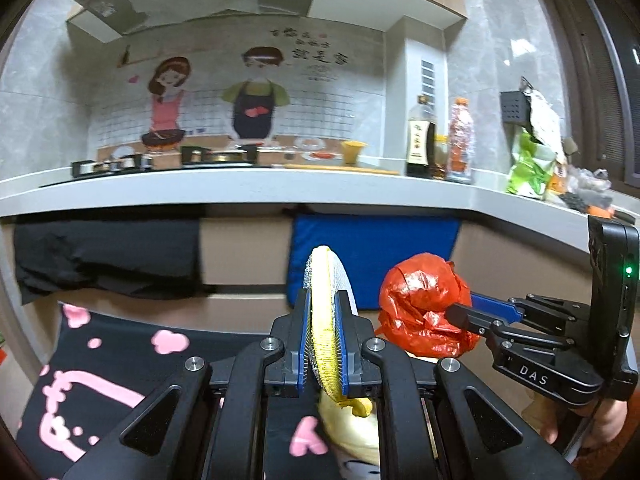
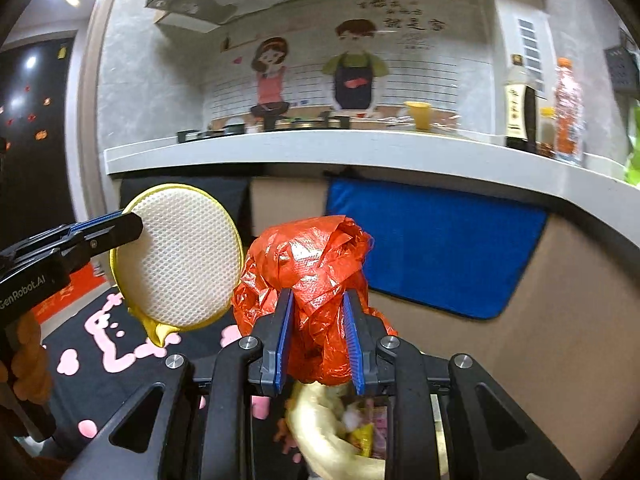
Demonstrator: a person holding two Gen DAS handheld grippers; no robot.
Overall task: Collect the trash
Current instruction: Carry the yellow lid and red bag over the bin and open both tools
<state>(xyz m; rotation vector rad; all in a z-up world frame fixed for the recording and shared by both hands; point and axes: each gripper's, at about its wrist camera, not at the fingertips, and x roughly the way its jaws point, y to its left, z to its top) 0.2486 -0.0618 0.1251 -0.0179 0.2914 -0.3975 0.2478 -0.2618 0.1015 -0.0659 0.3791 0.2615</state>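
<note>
Both items lifted clear; carry stage of the collection judged in hand.

Left tool (image 1: 323, 336): blue pads clamped edge-on upon a round white mesh scouring pad with yellow cloth rim (image 2: 180, 260), held upright in the air, below the lip of the grey stone bench (image 1: 280, 192).

Right tool (image 2: 318, 344): pads closed on a crumpled red plastic bag (image 2: 308, 272), held just beside the scouring pad, also below the bench lip and in front of the blue cloth (image 2: 436, 248) hung under it.

Beneath both tools, low in the right wrist view: a pale bag mouth (image 2: 324, 420) with wrappers inside, judged the receptacle; its edge only partly visible.

Next move judged: lower each item over that opening and part the pads, one tool at a time.

Room: bench edge overhangs ahead; tools close together, so risk of collision. Black mat with pink print (image 1: 104, 364) on the floor to the left of the opening.
</note>
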